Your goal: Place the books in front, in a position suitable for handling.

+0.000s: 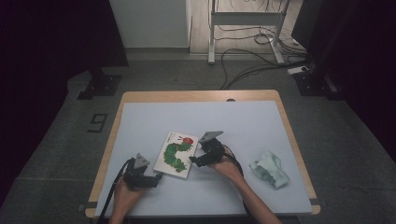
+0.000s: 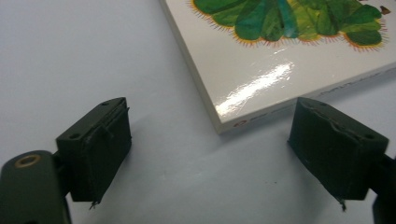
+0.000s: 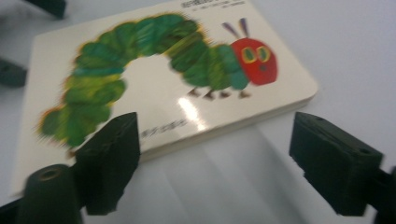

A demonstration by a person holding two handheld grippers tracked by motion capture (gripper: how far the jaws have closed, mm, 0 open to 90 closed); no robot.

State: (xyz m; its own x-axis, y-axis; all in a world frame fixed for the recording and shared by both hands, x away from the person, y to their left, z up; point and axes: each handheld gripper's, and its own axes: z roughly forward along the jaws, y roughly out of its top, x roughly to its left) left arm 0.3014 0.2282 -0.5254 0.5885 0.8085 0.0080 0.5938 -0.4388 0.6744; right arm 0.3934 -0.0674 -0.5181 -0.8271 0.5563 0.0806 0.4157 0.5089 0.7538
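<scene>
Barely begun: book (image 1: 176, 154) flat and shut near the desk's (image 1: 243, 116) front edge, left gripper (image 1: 158, 178) wide at its near corner, right gripper (image 1: 195, 163) wide beside its long edge, nothing gripped yet.

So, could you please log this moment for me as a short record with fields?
surface: pale blue mat on a wooden table
book: caterpillar picture book, closed, lying flat
left gripper: open, at the book's near corner, nothing held
right gripper: open, at the book's right edge, nothing held
other: crumpled pale green cloth to the right, apart from the book
</scene>
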